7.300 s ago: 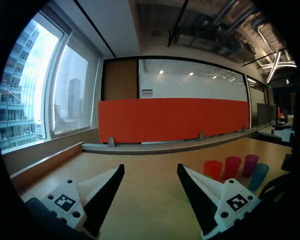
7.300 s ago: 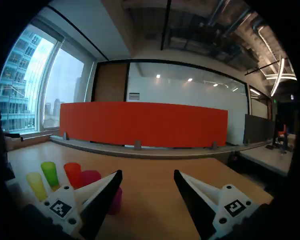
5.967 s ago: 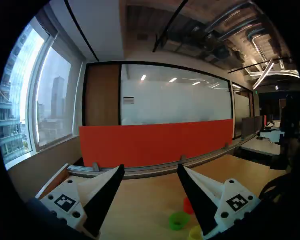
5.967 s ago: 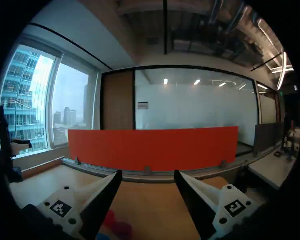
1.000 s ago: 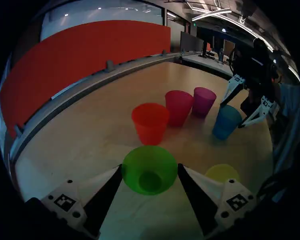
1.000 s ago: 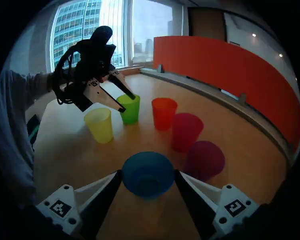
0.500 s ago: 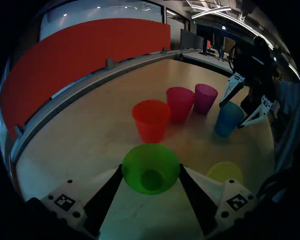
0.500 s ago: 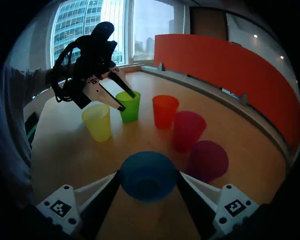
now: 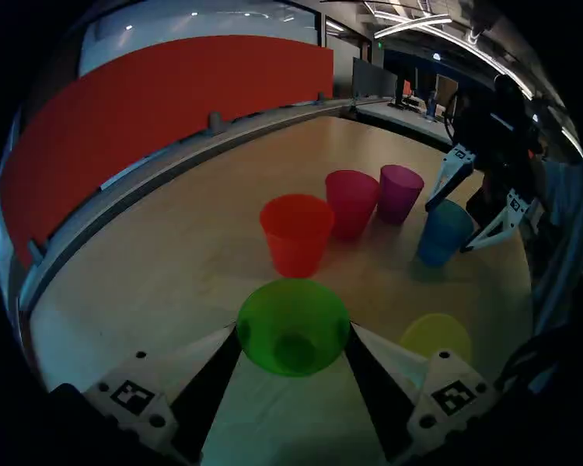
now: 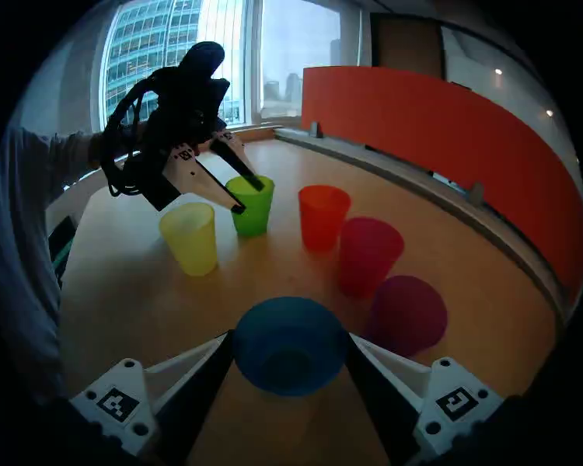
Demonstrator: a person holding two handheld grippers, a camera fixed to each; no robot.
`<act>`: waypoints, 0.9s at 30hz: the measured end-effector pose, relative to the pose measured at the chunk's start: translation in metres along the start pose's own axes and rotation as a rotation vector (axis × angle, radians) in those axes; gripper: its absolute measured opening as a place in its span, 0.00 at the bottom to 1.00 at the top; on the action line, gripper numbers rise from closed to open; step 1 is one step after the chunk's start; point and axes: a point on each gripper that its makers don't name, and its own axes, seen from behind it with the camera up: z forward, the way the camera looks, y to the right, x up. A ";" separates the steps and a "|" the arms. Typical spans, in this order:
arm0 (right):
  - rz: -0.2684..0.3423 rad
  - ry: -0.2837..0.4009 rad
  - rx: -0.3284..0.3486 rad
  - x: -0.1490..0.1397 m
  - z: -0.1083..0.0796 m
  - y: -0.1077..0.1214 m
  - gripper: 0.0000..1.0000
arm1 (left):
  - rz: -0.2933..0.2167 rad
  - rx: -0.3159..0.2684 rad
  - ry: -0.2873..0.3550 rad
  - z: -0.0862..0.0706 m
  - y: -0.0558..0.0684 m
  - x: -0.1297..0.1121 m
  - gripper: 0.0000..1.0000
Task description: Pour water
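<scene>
Pale wooden worktop point(image 9: 175, 256) runs up to a red partition point(image 9: 159, 101) along its far edge.

Left gripper view first: the left tongs point(image 9: 292, 335) are clenched on the green cup point(image 9: 293, 311), both fingers against its sides. A second ago it sat a shade looser between them, so that grasp looks made. Behind it, toward mid-worktop, stand the orange cup point(image 9: 295, 233), pink cup point(image 9: 350, 202) and purple cup point(image 9: 399, 190). The yellow cup point(image 9: 435, 338) waits by the near edge. Farther right, the right tongs point(image 9: 447, 229) straddle the blue cup point(image 9: 445, 237).

Over to the right gripper view, where the right tongs point(image 10: 290, 346) are gripping the blue cup point(image 10: 290, 365), which is larger in view than a moment back. Across the worktop, near the window-side edge, the left tongs point(image 10: 249, 197) pinch the green cup point(image 10: 253, 213), which seems to be standing on the wood.

Both cups are secured, so lift and tilt should come next. I cannot tell which one carries the water.
</scene>
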 end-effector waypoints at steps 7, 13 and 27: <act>-0.009 -0.005 -0.008 -0.003 0.004 0.001 0.98 | 0.002 0.016 0.016 -0.007 -0.003 0.005 0.88; -0.036 -0.005 -0.016 -0.004 0.004 0.001 0.92 | -0.002 0.030 0.031 -0.015 -0.005 0.009 0.88; -0.031 0.050 -0.039 0.014 -0.011 -0.003 0.92 | -0.007 0.061 0.105 -0.046 0.001 0.029 0.88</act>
